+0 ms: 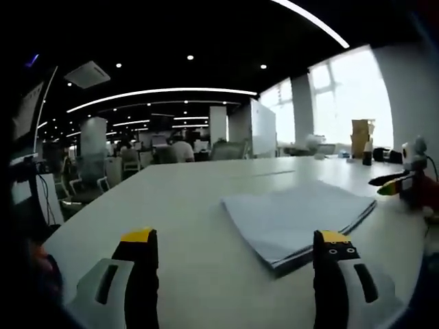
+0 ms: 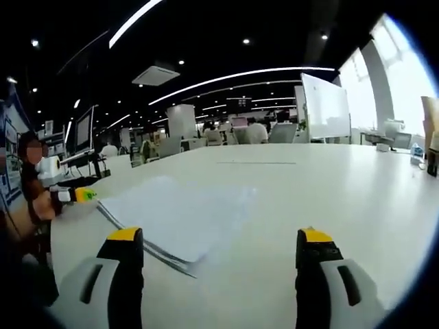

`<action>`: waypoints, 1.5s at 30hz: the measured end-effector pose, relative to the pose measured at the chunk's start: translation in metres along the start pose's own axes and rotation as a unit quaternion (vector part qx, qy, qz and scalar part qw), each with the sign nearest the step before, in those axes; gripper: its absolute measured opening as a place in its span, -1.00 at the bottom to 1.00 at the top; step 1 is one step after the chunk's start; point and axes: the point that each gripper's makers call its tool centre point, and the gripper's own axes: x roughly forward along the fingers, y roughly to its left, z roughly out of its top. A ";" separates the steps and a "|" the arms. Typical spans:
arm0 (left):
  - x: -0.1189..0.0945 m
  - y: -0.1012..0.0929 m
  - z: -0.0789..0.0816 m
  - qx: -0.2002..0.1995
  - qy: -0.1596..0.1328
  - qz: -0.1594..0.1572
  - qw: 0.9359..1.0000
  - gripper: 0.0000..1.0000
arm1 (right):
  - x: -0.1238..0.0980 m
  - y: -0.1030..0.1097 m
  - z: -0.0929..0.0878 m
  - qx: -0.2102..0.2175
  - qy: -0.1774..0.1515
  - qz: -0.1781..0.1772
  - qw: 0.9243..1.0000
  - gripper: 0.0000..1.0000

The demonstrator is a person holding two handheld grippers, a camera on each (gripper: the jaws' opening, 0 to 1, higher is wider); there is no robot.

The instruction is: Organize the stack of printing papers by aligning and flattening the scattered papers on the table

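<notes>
Your left gripper (image 1: 236,271) has black jaws with yellow tips and pale grey bodies, and your right gripper (image 2: 218,264) has the same colours. The stack of papers (image 1: 296,218) is white with a light bluish tone, and its edges look grey. The table (image 1: 178,205) under it is plain white. The ceiling (image 1: 171,48) is black with white light strips.

One paper stack, two grippers, one table

A single stack of printing papers (image 1: 296,221) lies on one white table (image 1: 185,205); two grippers count here, the left gripper (image 1: 236,250) and the right gripper (image 2: 219,247), each with two yellow-tipped jaws
</notes>
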 end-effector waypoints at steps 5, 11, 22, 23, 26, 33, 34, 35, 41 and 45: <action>-0.006 -0.003 -0.001 -0.002 0.003 -0.005 1.000 0.92 | -0.004 -0.001 -0.002 0.002 0.002 -0.001 1.000 0.77; -0.013 -0.003 -0.002 -0.012 0.002 -0.007 1.000 0.92 | -0.008 0.000 -0.004 0.001 0.006 -0.002 1.000 0.78; -0.021 -0.006 -0.005 -0.016 0.011 -0.018 1.000 0.93 | -0.023 -0.003 -0.001 0.014 -0.009 -0.007 1.000 0.78; -0.022 -0.006 -0.006 -0.016 0.011 -0.018 1.000 0.93 | -0.024 -0.004 0.000 0.012 -0.010 -0.010 1.000 0.78; -0.025 -0.006 -0.006 -0.017 0.014 -0.019 1.000 0.93 | -0.027 -0.006 -0.003 0.016 -0.003 -0.011 1.000 0.78; -0.037 -0.008 -0.001 -0.020 0.014 -0.024 0.999 0.93 | -0.034 -0.004 -0.006 0.017 0.006 -0.006 1.000 0.79; -0.039 -0.009 0.001 -0.020 0.014 -0.025 0.999 0.93 | -0.035 -0.004 -0.006 0.016 0.005 -0.007 1.000 0.79; -0.040 -0.008 0.002 -0.020 0.014 -0.025 0.999 0.93 | -0.036 -0.005 -0.005 0.014 0.002 -0.009 1.000 0.79; -0.045 -0.003 0.009 -0.021 0.008 -0.022 1.000 0.93 | -0.040 -0.006 -0.005 0.011 0.004 -0.012 1.000 0.79; -0.049 -0.001 0.010 -0.023 0.011 -0.024 0.999 0.93 | -0.046 -0.007 -0.004 0.011 0.002 -0.016 1.000 0.79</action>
